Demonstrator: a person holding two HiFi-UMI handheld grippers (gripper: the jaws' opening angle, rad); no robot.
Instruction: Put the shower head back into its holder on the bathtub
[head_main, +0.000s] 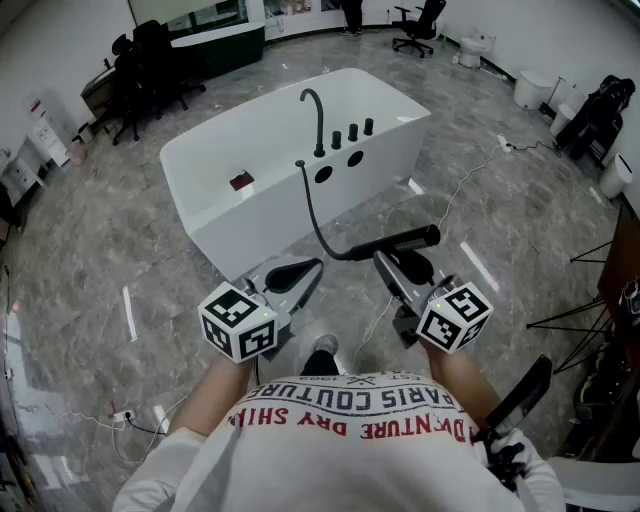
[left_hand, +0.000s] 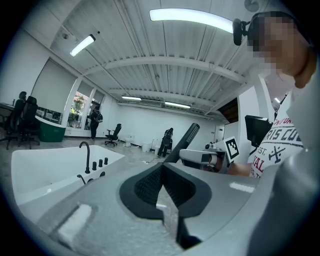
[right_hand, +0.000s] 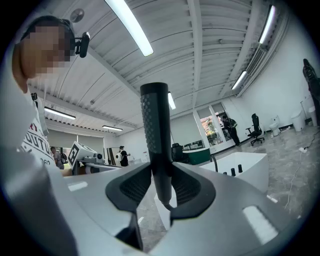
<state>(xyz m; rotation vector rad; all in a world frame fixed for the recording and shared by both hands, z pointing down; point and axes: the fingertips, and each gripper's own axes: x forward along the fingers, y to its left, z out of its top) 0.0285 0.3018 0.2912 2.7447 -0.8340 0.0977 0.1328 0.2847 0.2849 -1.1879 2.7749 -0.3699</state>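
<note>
The white bathtub (head_main: 250, 190) stands on the floor ahead of me, with a black curved faucet (head_main: 315, 118) and black knobs (head_main: 352, 131) on its near rim. A black hose (head_main: 318, 225) runs from the rim down to the black stick-shaped shower head (head_main: 400, 241). My right gripper (head_main: 388, 260) is shut on the shower head, which stands upright between its pads (right_hand: 136, 186) in the right gripper view. My left gripper (head_main: 298, 270) hangs beside it, shut (left_hand: 162, 172) and empty. The left gripper view shows the shower head (left_hand: 184, 142) and bathtub (left_hand: 40, 170) beyond.
Black office chairs (head_main: 150, 70) and a dark counter (head_main: 215, 45) stand behind the tub. White cables (head_main: 465, 180) trail over the marble floor at right, near black tripod legs (head_main: 575, 300). My shoe (head_main: 322, 346) shows between the grippers.
</note>
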